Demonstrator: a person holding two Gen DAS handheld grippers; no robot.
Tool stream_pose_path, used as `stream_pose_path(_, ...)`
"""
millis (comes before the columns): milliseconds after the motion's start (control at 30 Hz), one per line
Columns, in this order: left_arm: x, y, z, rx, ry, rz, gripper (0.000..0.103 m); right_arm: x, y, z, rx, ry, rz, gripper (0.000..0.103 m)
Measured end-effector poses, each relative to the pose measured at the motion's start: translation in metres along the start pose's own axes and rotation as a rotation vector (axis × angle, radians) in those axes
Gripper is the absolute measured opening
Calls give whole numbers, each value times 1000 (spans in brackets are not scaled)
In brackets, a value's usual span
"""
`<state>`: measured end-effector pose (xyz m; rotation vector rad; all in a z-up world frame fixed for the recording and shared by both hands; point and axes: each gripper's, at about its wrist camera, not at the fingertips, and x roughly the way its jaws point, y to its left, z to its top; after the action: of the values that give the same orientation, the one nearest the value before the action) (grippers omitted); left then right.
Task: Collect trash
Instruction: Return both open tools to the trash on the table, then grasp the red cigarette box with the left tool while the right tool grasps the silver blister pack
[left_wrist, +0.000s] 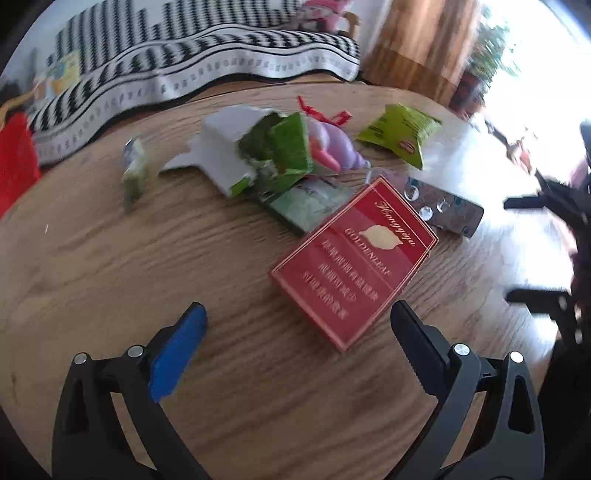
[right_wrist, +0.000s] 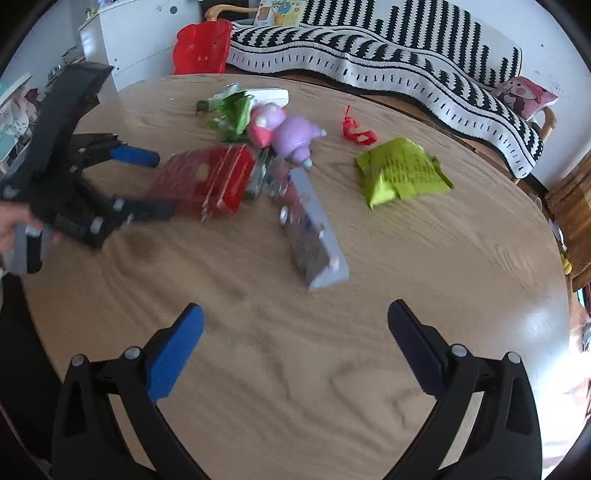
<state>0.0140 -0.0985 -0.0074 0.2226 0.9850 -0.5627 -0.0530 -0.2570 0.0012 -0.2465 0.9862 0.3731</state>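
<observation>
Your left gripper (left_wrist: 297, 317) hovers low over the wooden table (left_wrist: 92, 258) with its 2 fingers spread wide and nothing between them. In the right wrist view the same gripper (right_wrist: 162, 184) sits at the far left of the table, its fingers apart on either side of the near end of the red box (right_wrist: 210, 177); contact cannot be confirmed because of blur.

Reading the left wrist view from left to right, the trash lies as follows:

1. A small green-and-white wrapper (left_wrist: 135, 168) lies apart from the main pile.
2. A torn white and green carton (left_wrist: 258, 147) rests at the centre, touching a purple and pink toy (left_wrist: 332, 144).
3. A pale green flat pack (left_wrist: 306, 206) lies partly under the carton.
4. The red box (left_wrist: 354, 266) lies just ahead of your left fingers, overlapping the pale green pack.
5. A blister pack (left_wrist: 443, 210) lies just beyond the red box.
6. A lime green pouch (left_wrist: 402, 133) lies further back, apart from the pile, with a red ribbon (left_wrist: 325, 112) near the toy.

Your right gripper (right_wrist: 295, 317) is held above bare table, fingers wide apart and empty, with the blister pack (right_wrist: 314, 236) nearest ahead.
</observation>
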Motion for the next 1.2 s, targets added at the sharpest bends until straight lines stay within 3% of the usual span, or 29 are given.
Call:
stream_pose_path(133, 9, -5, 13, 61, -8, -22, 97, 23, -12, 16, 52, -16, 66, 96)
stream_pose_path(333, 19, -18, 17, 175, -10, 13, 97, 47, -3, 29, -15, -16, -9, 96)
stream_pose_path(433, 19, -17, 17, 176, -19, 6, 97, 58, -3, 29, 6, -19, 51, 98)
stream_pose_path(733, 18, -20, 14, 153, -34, 18, 97, 54, -4, 20, 2, -85, 59, 98)
stream_pose_path(900, 16, -22, 13, 132, -38, 36, 97, 49, -14, 20, 60, -45, -2, 97)
stream_pose_path(1200, 14, -22, 12, 113, -38, 50, 97, 21, 1, 16, -5, -147, -72, 87)
